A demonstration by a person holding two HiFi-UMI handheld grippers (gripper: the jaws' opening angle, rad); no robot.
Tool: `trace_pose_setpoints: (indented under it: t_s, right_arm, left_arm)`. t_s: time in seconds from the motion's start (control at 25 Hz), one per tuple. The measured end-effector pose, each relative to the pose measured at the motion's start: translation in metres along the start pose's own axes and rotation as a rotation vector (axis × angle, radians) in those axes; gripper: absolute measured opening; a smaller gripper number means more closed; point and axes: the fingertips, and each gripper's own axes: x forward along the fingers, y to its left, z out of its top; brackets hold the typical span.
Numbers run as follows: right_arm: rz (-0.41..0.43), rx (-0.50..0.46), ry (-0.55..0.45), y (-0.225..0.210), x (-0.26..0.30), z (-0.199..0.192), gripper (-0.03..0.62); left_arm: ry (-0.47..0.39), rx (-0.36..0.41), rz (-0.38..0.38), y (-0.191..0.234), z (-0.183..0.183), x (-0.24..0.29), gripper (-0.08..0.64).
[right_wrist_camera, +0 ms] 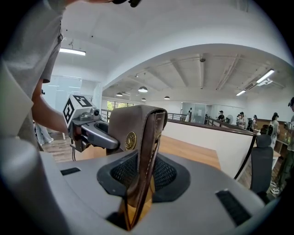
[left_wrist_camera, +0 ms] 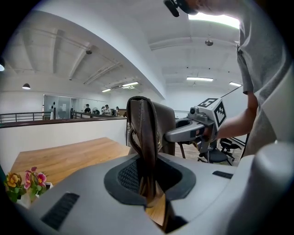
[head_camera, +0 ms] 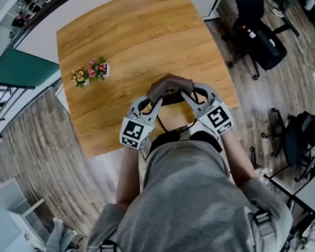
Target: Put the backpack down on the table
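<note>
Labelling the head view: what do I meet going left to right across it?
Small pots of pink and yellow flowers → left gripper → brown leather backpack → right gripper → black office chair

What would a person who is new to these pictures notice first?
The brown backpack stands out, at the near edge of the wooden table, with the left gripper and the right gripper each shut on it. After it, the small flowers near the table's left edge.
</note>
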Motion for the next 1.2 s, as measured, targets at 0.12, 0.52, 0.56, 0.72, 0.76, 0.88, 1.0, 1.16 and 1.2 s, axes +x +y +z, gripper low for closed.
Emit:
trace_pose_setpoints:
  t_s: [0.12, 0.52, 0.56, 0.72, 0.76, 0.88, 1.0, 1.16, 1.2]
  right_arm:
    - [-0.002, -0.017, 0.002, 0.0, 0.004, -0.004, 0.083]
    - [-0.019, -0.006, -0.002, 0.001, 0.013, -0.017, 0.083]
    - [-0.02, -0.003, 0.001, 0.002, 0.013, -0.019, 0.083]
    - [-0.02, -0.006, 0.012, 0.005, 0.012, -0.027, 0.083]
    - [-0.023, 0.005, 0.019, 0.005, 0.013, -0.029, 0.084]
    - [-0.021, -0.004, 0.03, 0.006, 0.015, -0.034, 0.084]
    - [-0.017, -0.022, 0.037, 0.004, 0.019, -0.039, 0.084]
    - [-0.026, -0.032, 0.054, 0.001, 0.023, -0.047, 0.084]
    - [-0.026, -0.046, 0.059, 0.001, 0.025, -0.049, 0.084]
  left_arm:
    - [0.013, 0.019, -0.011, 0.003, -0.005, 0.001, 0.065]
    - [0.068, 0.051, -0.037, 0.007, -0.018, 0.005, 0.069]
    - [0.073, 0.054, -0.039, 0.007, -0.02, 0.005, 0.069]
    - [0.093, 0.066, -0.046, 0.003, -0.028, 0.006, 0.072]
    - [0.097, 0.067, -0.046, 0.003, -0.03, 0.007, 0.072]
    - [0.106, 0.064, -0.049, 0.003, -0.037, 0.009, 0.074]
    - [0.114, 0.075, -0.049, 0.005, -0.042, 0.012, 0.076]
    - [0.13, 0.117, -0.04, 0.006, -0.049, 0.017, 0.083]
    - [0.136, 0.118, -0.041, 0.006, -0.052, 0.018, 0.084]
